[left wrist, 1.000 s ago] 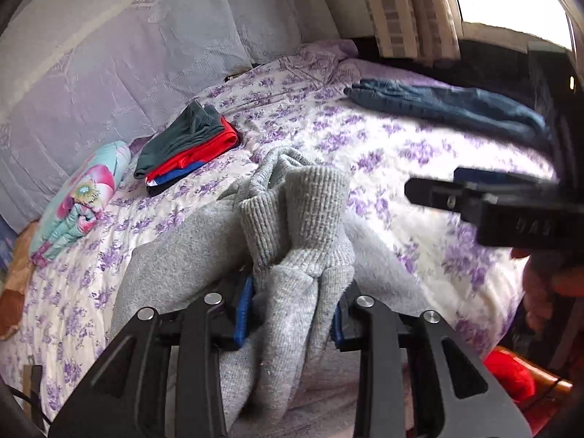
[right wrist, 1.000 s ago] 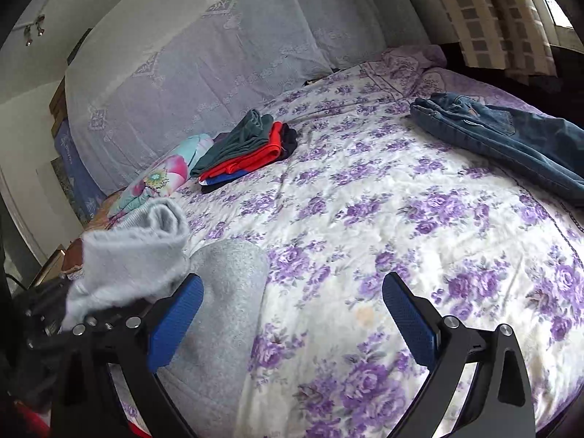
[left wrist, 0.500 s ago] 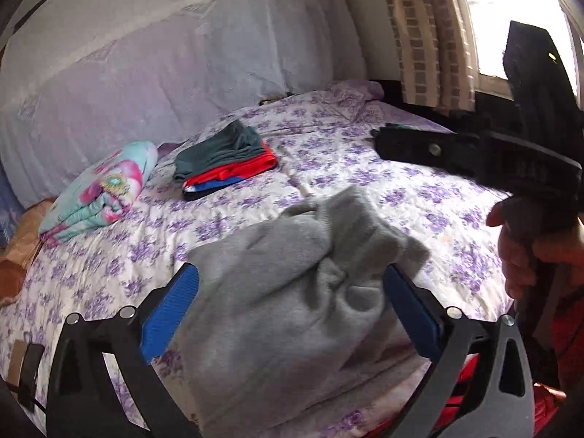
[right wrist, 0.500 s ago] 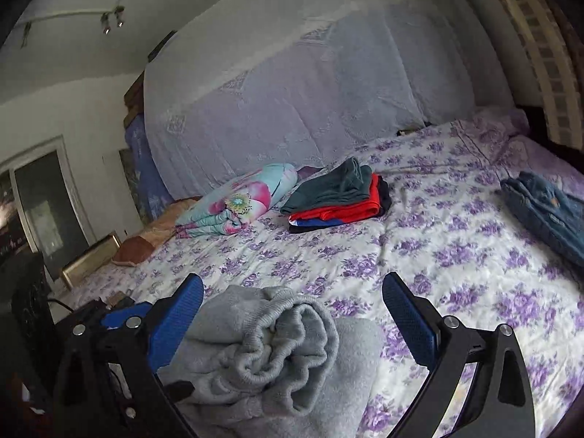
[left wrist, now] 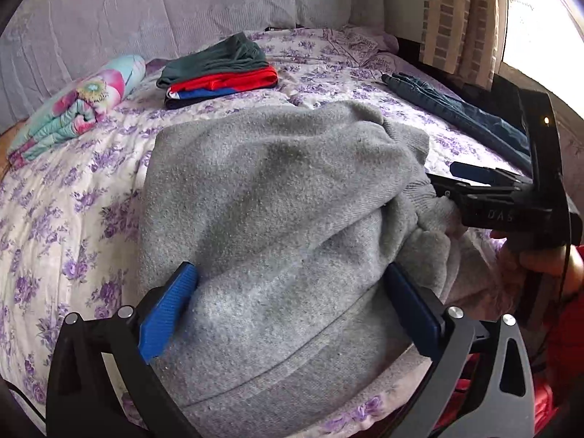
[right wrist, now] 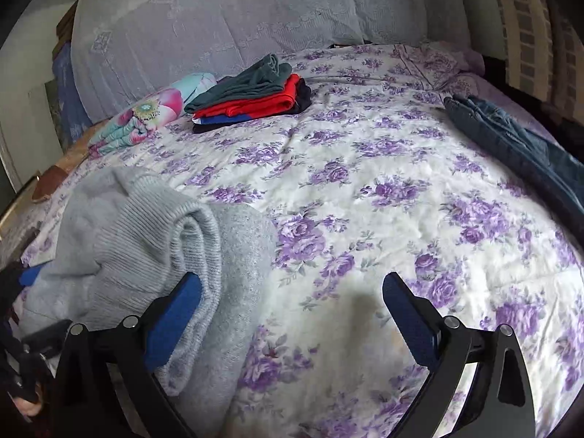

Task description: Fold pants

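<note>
A bed [right wrist: 365,189] under a purple-flowered white quilt filled the room. A pale lavender lace drape [right wrist: 226,18] hung at twelve o'clock; a bright window [left wrist: 536,29] with checked curtains [left wrist: 460,18] stood at two o'clock.

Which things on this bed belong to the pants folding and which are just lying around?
In the job: grey sweatpants, left gripper, right gripper.

Lying about: stack of folded clothes, blue jeans, floral rolled blanket, purple floral bedspread.
</note>
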`<state>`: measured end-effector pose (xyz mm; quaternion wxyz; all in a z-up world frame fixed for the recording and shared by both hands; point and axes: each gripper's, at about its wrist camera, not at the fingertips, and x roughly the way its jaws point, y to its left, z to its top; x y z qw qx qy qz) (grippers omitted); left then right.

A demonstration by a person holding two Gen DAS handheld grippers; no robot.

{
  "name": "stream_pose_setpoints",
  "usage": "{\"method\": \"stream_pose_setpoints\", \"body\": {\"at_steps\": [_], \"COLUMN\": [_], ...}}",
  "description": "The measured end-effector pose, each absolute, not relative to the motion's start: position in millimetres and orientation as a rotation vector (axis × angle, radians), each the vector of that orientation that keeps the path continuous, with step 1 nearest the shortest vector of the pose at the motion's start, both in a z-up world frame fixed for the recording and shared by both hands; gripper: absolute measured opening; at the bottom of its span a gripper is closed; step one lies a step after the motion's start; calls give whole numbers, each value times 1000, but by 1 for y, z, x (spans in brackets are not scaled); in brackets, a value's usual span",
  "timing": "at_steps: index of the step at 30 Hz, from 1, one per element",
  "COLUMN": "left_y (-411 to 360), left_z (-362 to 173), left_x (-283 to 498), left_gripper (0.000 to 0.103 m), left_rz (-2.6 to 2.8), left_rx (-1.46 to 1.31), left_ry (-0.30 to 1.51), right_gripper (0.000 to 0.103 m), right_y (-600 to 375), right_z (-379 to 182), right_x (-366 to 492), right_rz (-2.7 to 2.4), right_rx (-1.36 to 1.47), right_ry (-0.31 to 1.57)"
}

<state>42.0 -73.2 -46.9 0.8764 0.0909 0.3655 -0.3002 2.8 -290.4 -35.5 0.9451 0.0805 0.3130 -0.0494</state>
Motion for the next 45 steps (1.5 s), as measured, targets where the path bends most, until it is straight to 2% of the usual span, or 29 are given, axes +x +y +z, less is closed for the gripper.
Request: {"method": "stream_pose_setpoints", "body": {"at_steps": [4, 6, 11, 14, 17, 21, 23, 26, 29, 32, 36, 40, 45], "left_y": [-48, -41, -50, -66, -51, -28, -19, -11, -14, -20, -26, -30, -26], "left_z": [-16, 4, 8, -31, -49, -61, -51, -25, -14, -21, -39, -39, -38], "left_x": [48, 57, 111, 139, 154, 163, 150, 119, 97, 88, 88, 86, 88], "left_gripper": [99, 99, 99, 99, 99, 99, 99, 99, 99, 99, 99, 98, 98], "left_rz": [-592, -551, -492, -487, -555, -624, -587, -395, -229, -202, -189, -179, -182], "left_rx": [133, 142, 162, 192, 32, -154, -124, 54, 179, 200, 193, 208, 187], "left_ry": [718, 677, 748, 889, 987, 1086, 1030, 841, 716, 715, 741, 721, 735], "right_gripper": [99, 99, 99, 99, 100, 100, 100, 100, 100, 100, 100, 100, 100], "right_y": [-272, -257, -211, -211, -234, -226, -226, -230, -225, -209, -201, -214, -219], "right_z": [18, 37, 22, -29, -43, -34, -17, 19, 42, 37, -12, -7, 10], "right_x": [-26, -35, -25, -2, -2, -6, -13, -22, -15, 2, 36, 32, 11], "right_rz": [-76, 10, 71, 62, 132, 131, 132, 106, 123, 131, 64, 106, 101], "right_rx": [104, 75, -87, -100, 106, 60, 33, -3, -26, -77, -144, -29, -4], "right_ry": [408, 351, 435, 659, 680, 654, 608, 464, 397, 417, 610, 612, 529]}}
